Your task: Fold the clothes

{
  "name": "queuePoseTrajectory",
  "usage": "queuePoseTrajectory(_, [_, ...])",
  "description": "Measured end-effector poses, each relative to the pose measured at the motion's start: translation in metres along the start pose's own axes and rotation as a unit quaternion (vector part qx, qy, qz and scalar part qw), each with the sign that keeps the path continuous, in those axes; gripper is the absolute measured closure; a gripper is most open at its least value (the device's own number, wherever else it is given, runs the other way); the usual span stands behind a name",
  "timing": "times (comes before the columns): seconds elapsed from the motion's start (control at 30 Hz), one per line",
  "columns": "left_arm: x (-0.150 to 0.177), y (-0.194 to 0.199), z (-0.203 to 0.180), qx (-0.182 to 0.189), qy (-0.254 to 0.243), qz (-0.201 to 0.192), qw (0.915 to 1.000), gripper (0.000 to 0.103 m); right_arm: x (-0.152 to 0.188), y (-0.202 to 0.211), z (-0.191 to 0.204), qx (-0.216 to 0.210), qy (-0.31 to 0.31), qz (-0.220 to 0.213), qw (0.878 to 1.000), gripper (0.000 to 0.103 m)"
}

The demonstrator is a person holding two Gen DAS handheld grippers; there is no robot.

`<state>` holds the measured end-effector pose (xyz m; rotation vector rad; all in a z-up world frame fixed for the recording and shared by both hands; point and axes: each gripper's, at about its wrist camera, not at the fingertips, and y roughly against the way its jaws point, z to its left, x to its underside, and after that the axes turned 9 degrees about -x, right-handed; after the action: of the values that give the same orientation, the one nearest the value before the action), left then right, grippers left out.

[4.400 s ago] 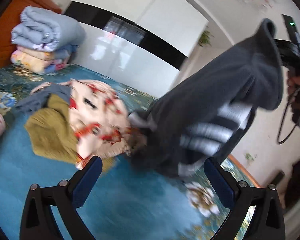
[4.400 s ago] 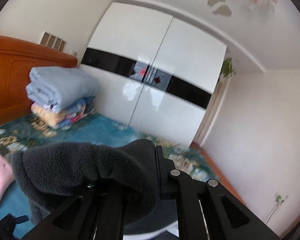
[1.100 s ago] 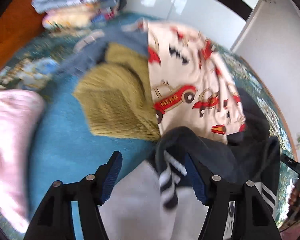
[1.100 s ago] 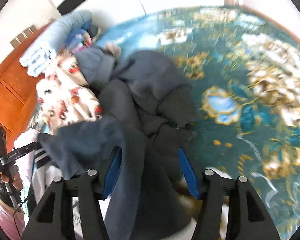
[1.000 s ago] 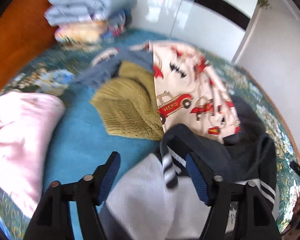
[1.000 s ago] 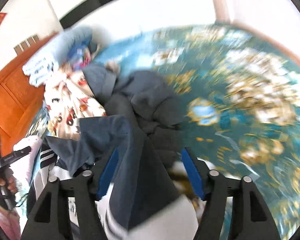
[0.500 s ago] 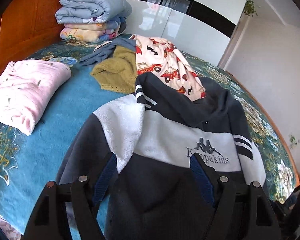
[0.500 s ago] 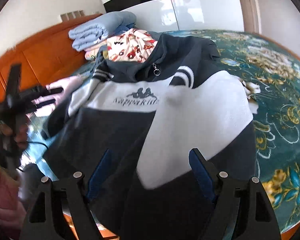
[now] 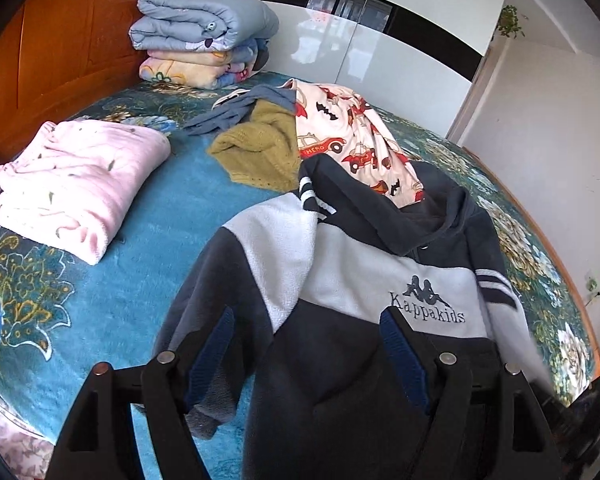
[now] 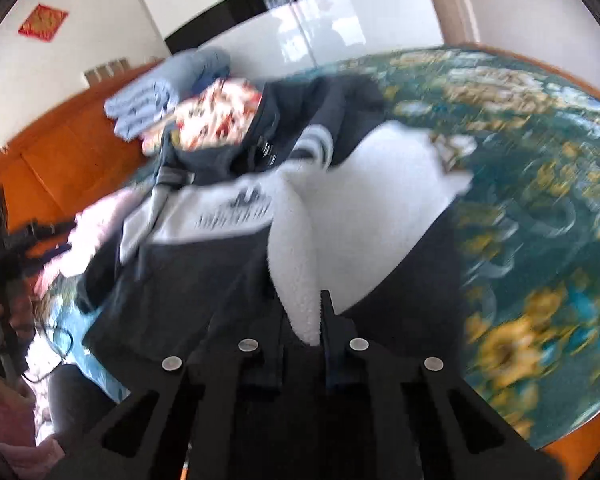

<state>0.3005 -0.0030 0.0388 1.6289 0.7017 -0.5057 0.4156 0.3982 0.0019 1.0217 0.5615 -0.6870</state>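
**Hoodie down on the bed, first fold coming up**

Nearest the camera, the left gripper hangs over the hem of the hoodie, jaws spread wide and nothing between them. The right gripper is busier: its jaws are pressed together on a white fleecy fold at the hoodie's near edge, and the right wrist view is blurred by motion. The hoodie lies logo-up on the blue floral bed, though its near-left sleeve is doubled over, showing pale lining. This looks like the spreading-out step, with the fold proper not yet begun. The next move likely calls for the right gripper to draw its side flat and the left to take that rumpled sleeve. Left of the hoodie sits a folded pink blanket; beyond its hood lie an olive knit and a car-print garment.
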Motion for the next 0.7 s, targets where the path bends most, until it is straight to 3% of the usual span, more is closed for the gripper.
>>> queuePoseTrajectory(0.17, [0.001,-0.004,0.014,-0.026,0.008,0.003,0.9996,0.024,-0.059,0.048,-0.044,0.105,0.014,-0.072,0.992,0.090])
queuePoseTrajectory(0.37, [0.003,-0.010,0.028,-0.044,0.025,0.009,0.9987,0.024,-0.134,0.060,-0.125,0.216,-0.014,-0.089,0.972,0.090])
queuePoseTrajectory(0.5, [0.001,-0.015,0.033,-0.052,0.028,0.012,0.9982,0.024,-0.155,0.035,-0.187,0.239,-0.083,-0.071,0.965,0.090])
queuePoseTrajectory(0.63, [0.007,-0.020,0.037,-0.065,0.014,0.021,0.9976,0.024,-0.155,0.006,-0.207,0.233,-0.122,-0.045,0.964,0.089])
queuePoseTrajectory(0.67, [0.010,-0.020,0.037,-0.070,0.003,0.021,0.9973,0.024,-0.156,0.004,-0.203,0.232,-0.117,-0.045,0.965,0.087])
queuePoseTrajectory(0.7, [0.014,-0.021,0.035,-0.079,-0.013,0.019,0.9966,0.024,-0.158,0.007,-0.195,0.239,-0.103,-0.047,0.964,0.075])
